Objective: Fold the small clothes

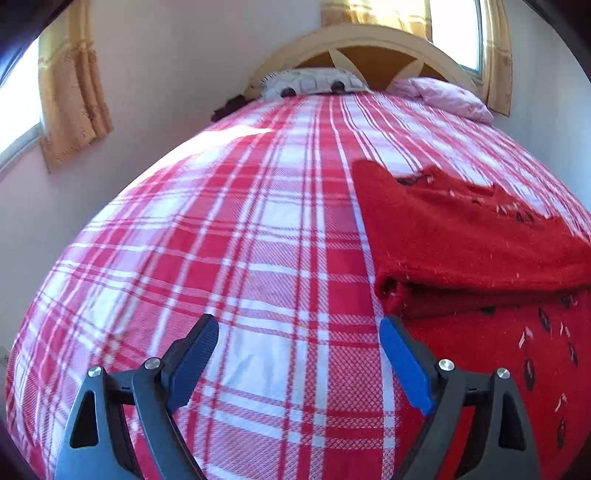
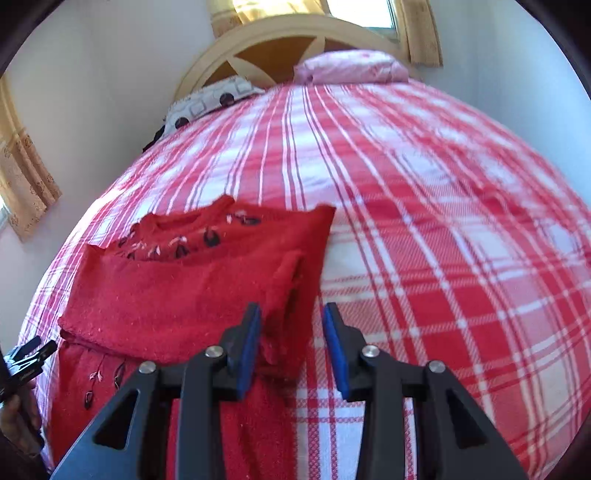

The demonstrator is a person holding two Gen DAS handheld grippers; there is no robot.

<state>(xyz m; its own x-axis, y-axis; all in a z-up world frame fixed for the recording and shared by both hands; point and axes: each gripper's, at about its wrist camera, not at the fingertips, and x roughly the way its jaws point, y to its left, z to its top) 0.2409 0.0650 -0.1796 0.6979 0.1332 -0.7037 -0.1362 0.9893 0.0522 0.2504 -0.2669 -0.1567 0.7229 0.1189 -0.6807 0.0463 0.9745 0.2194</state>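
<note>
A red knitted sweater [image 1: 461, 236] with dark and pale embroidery lies on the plaid bedspread [image 1: 258, 240], with its upper layers folded over. In the left wrist view it fills the right side. My left gripper [image 1: 298, 322] stands wide open above bare bedspread, its right finger just beside the sweater's folded edge. In the right wrist view the sweater [image 2: 184, 280] lies left of centre. My right gripper [image 2: 292, 308] is partly open over the sweater's right edge. Cloth lies between the jaws, but the pads do not press on it. The left gripper's tool and a hand [image 2: 18, 417] show at the left rim.
The bedspread [image 2: 424, 221] stretches far to the right and back. At the head of the bed lie a pink pillow [image 2: 351, 66] and a white patterned pillow [image 2: 210, 99], against a curved wooden headboard [image 2: 280, 33]. Walls and curtained windows surround the bed.
</note>
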